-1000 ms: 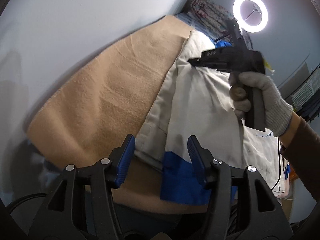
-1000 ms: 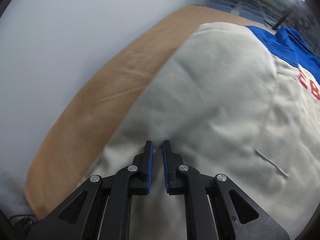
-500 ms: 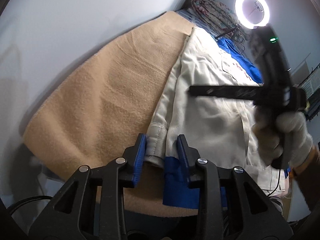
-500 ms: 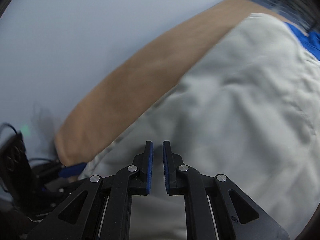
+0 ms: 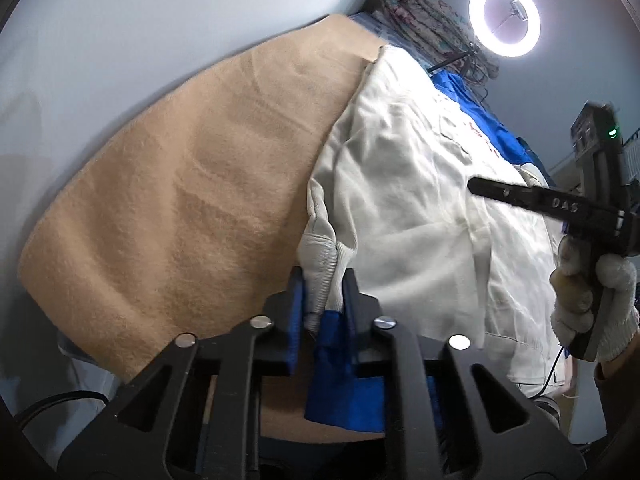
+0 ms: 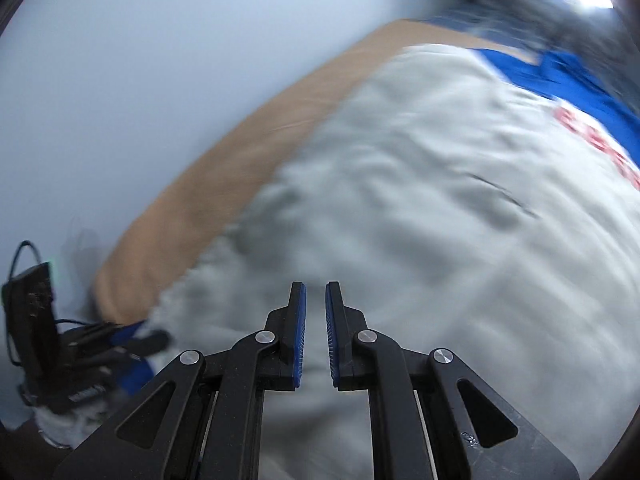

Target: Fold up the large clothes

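Note:
A large off-white garment (image 5: pixel 404 208) with blue panels and red lettering lies on a tan blanket (image 5: pixel 180 184). My left gripper (image 5: pixel 322 292) is shut on the garment's ribbed cuff (image 5: pixel 320 256) and a blue edge at its near corner. My right gripper (image 6: pixel 315 304) is nearly closed and holds nothing, hovering above the garment (image 6: pixel 420 208); this view is blurred. It shows in the left wrist view (image 5: pixel 532 200) at the right, held by a gloved hand (image 5: pixel 592 304).
The tan blanket (image 6: pixel 224 176) runs along a pale wall (image 5: pixel 140 12). A lit ring light (image 5: pixel 505 23) and a heap of patterned fabric (image 5: pixel 432 28) stand at the far end. The left gripper shows at the lower left of the right wrist view (image 6: pixel 80 352).
My left gripper has closed on the garment's cuff and lifted it slightly. My right gripper has let go of the cloth and drawn back and up away from it.

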`<state>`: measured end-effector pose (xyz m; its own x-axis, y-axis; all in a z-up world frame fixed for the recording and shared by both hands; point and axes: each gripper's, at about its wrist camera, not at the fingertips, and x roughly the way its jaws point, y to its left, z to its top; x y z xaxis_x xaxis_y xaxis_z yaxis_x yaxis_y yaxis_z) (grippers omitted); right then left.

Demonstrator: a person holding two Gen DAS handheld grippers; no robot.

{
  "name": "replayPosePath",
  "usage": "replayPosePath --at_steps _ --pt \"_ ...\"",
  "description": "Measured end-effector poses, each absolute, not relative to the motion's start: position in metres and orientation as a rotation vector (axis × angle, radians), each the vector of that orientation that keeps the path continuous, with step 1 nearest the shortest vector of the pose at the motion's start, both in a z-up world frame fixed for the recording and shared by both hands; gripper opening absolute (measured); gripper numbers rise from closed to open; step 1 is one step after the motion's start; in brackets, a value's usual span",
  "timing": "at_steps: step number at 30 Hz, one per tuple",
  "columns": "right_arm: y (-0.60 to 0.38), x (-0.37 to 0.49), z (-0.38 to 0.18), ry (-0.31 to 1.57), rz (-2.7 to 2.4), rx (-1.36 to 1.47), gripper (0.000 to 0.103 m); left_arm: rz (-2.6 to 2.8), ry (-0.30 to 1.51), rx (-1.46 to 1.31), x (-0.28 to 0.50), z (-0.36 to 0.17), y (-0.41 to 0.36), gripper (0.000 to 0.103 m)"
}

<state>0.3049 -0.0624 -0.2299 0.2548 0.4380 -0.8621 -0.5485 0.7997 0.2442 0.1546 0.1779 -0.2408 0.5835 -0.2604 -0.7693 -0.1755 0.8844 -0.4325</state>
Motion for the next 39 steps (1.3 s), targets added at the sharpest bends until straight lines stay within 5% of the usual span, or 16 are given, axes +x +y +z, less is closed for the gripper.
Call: replayPosePath --at_steps 5,11,15,18,21,29,31,32,33,34,39 --pt "-0.064 0.290 -0.272 1.216 0.607 -0.193 0.009 -0.068 0.903 -0.476 0.146 -0.218 0.169 0.012" --pt "-0.061 0.291 -0.239 1.183 0.643 -0.143 0.009 -0.086 0.854 -0.409 0.137 -0.193 0.150 0.011" --pt "-0.050 0.305 -0.209 1.141 0.662 -0.051 0.047 -0.101 0.837 -0.366 0.134 -0.182 0.139 0.011" --pt "-0.025 0.324 -0.193 1.141 0.682 -0.018 0.049 -0.114 0.825 -0.324 0.128 -0.175 0.131 0.011" --pt "0.004 0.339 -0.203 1.171 0.669 -0.050 0.063 -0.122 0.819 -0.289 0.129 -0.172 0.124 0.011" --pt "0.061 0.337 -0.223 1.178 0.558 -0.263 0.063 -0.145 0.824 -0.243 0.135 -0.169 0.109 0.011" --pt "0.071 0.337 -0.233 1.185 0.534 -0.311 0.054 -0.148 0.824 -0.228 0.138 -0.169 0.106 0.011" --pt "0.073 0.339 -0.239 1.189 0.524 -0.331 0.042 -0.148 0.823 -0.218 0.139 -0.168 0.104 0.011" --pt "0.074 0.340 -0.243 1.194 0.506 -0.349 0.020 -0.150 0.824 -0.210 0.140 -0.167 0.101 0.011" --pt "0.072 0.339 -0.248 1.192 0.497 -0.349 0.011 -0.153 0.824 -0.207 0.141 -0.166 0.100 0.011" --pt "0.025 0.335 -0.227 1.176 0.570 -0.141 0.004 -0.193 0.811 -0.152 0.138 -0.157 0.078 0.011"
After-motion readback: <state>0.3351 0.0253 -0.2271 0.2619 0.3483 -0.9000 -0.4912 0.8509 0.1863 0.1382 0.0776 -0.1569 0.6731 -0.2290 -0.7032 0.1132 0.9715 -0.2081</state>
